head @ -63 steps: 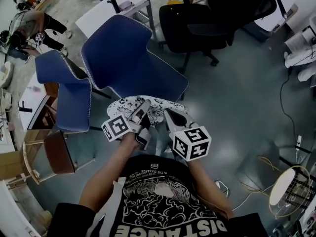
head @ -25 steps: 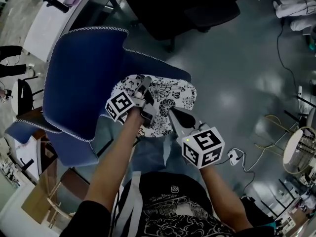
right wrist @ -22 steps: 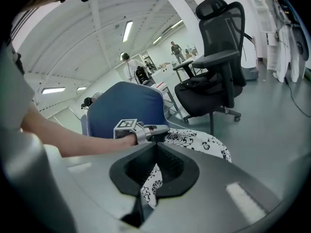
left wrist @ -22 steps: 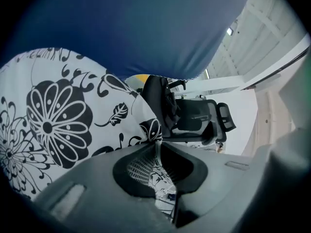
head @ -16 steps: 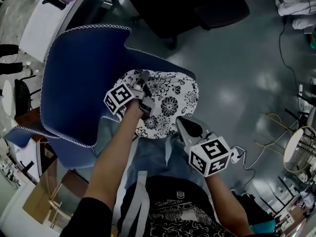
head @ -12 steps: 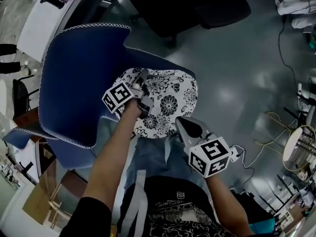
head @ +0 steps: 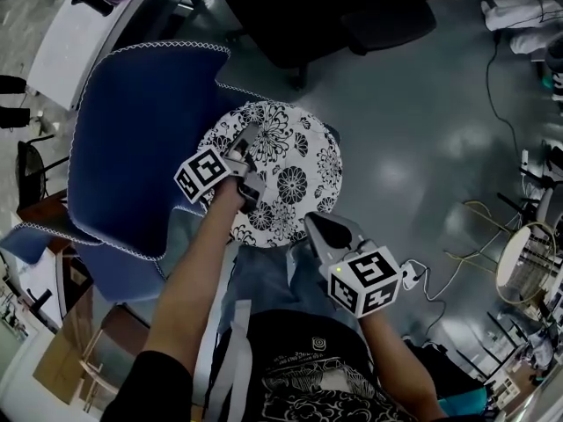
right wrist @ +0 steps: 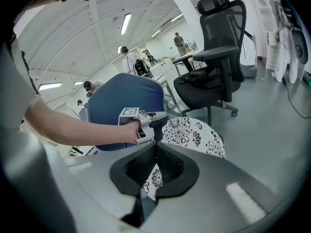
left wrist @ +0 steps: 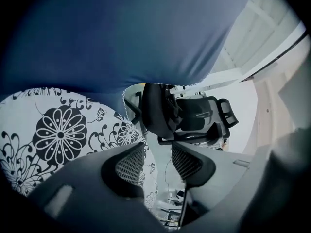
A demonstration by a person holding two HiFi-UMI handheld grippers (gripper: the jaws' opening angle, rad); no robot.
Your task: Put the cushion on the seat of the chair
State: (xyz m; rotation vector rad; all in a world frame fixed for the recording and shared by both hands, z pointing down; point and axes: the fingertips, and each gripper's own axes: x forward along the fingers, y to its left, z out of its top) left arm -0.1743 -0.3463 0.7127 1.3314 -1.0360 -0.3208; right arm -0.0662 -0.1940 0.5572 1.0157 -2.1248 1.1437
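A round white cushion (head: 295, 161) with black flowers lies flat on the seat of the blue chair (head: 132, 130), whose backrest rises at the left. My left gripper (head: 243, 141) hovers over the cushion's left part. Its jaws have just been opening and now stand open, with nothing between the pads (left wrist: 131, 165). In the left gripper view the cushion (left wrist: 58, 135) spreads at the lower left under the blue backrest (left wrist: 121, 33). My right gripper (head: 311, 222) is shut and empty, drawn back off the cushion's near edge. From the right gripper view (right wrist: 155, 147) I see the cushion (right wrist: 194, 132) and the left gripper (right wrist: 162, 116) ahead.
A black office chair (head: 352, 16) stands just beyond the blue chair, also seen as the office chair (right wrist: 218, 57). A white table (head: 88, 33) is at the upper left. Cables (head: 440, 271) and a round wire frame (head: 523, 271) lie on the grey floor at the right.
The cushion has gone from held between both grippers to lying spread on the seat. The left gripper has let go of its edge. The right gripper has drawn back towards the person.
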